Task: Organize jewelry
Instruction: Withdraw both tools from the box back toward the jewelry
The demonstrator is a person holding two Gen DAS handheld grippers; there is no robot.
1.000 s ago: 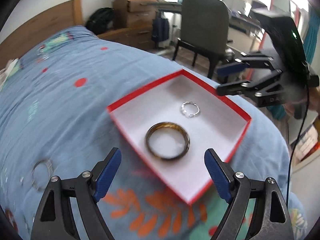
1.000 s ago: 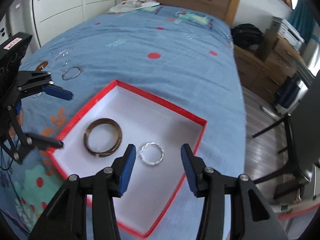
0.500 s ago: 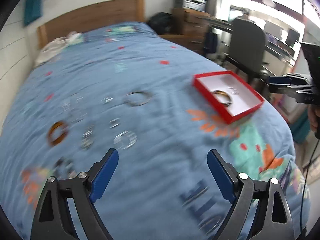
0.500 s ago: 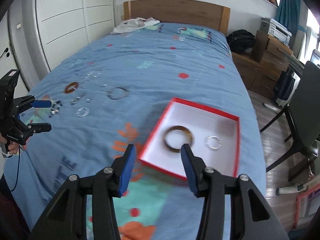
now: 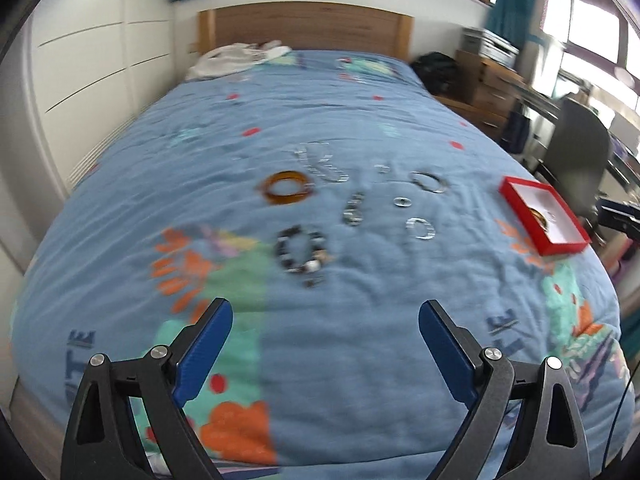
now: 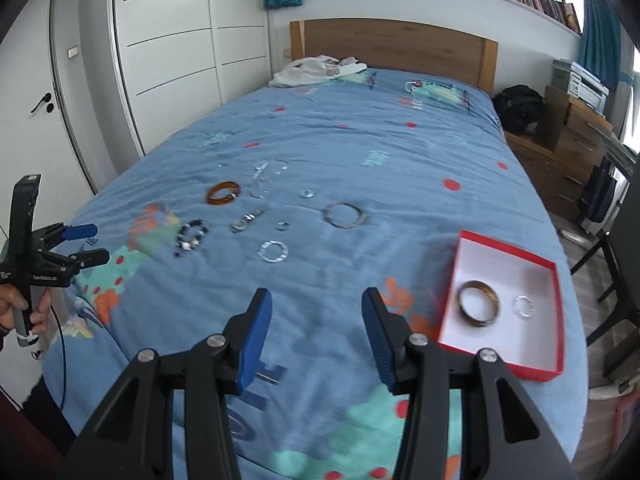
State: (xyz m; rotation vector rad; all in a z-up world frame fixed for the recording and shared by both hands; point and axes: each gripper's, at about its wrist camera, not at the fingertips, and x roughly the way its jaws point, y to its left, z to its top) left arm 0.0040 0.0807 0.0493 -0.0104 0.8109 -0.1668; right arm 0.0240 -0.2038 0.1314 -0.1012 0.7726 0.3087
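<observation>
A red box with a white inside lies on the bed's right side and holds a brown bangle and a small silver ring. The box also shows in the left wrist view. Several loose pieces lie mid-bed: an amber bangle, a dark bead bracelet, a large silver bangle and a silver ring. My left gripper is open and empty above the bed's foot; it also shows in the right wrist view. My right gripper is open and empty.
The blue patterned bedspread covers the bed, with a wooden headboard and white clothing at the far end. White wardrobe doors stand left. A dark chair and wooden drawers stand right.
Both grippers have pulled back from the red box to the foot of the bed. The left one swung left toward the loose jewelry. Both stayed open.
</observation>
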